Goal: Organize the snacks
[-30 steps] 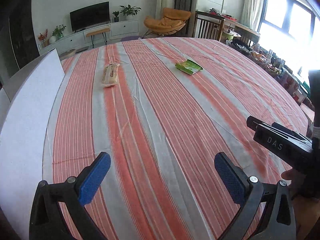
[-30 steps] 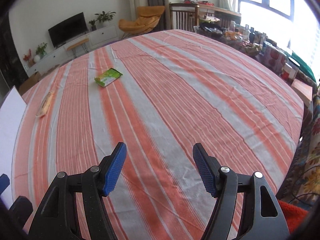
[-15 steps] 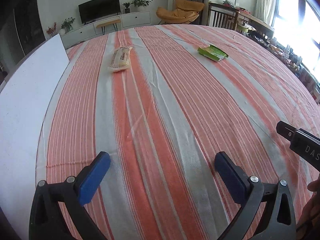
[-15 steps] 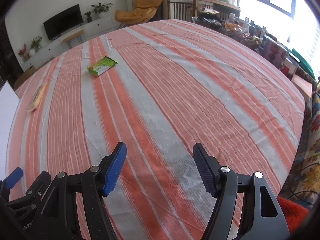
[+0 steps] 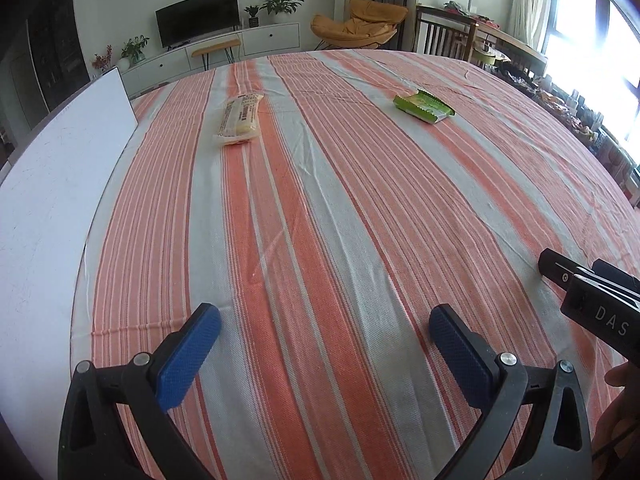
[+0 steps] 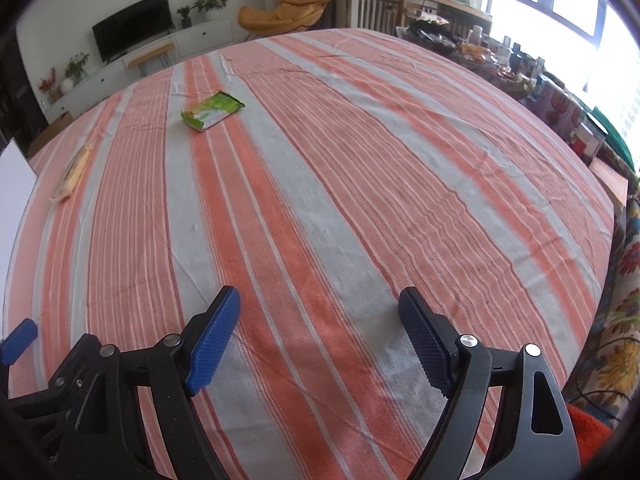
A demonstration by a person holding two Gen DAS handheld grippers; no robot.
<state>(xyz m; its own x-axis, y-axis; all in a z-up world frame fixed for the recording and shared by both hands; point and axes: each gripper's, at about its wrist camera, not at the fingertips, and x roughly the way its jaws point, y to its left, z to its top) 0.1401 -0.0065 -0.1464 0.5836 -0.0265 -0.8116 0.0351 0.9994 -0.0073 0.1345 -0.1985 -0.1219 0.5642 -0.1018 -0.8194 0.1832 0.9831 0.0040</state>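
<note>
A pale yellow snack packet [image 5: 239, 120] lies on the striped tablecloth at the far left; it also shows in the right wrist view [image 6: 73, 172]. A green snack packet [image 5: 423, 106] lies at the far right, and in the right wrist view [image 6: 212, 110] it is far ahead to the left. My left gripper [image 5: 325, 330] is open and empty, low over the near cloth. My right gripper [image 6: 319, 322] is open and empty, also over the near cloth, to the right of the left one; its black body [image 5: 596, 304] shows in the left wrist view.
A white board [image 5: 52, 184] stands along the table's left edge. The orange and grey striped cloth [image 6: 360, 168] covers the whole table. Cluttered shelves and boxes [image 6: 560, 96] stand beyond the right edge. A TV unit and an orange chair are behind.
Both grippers have moved forward and lower over the table; the two packets look nearer. Both stay open and empty.
</note>
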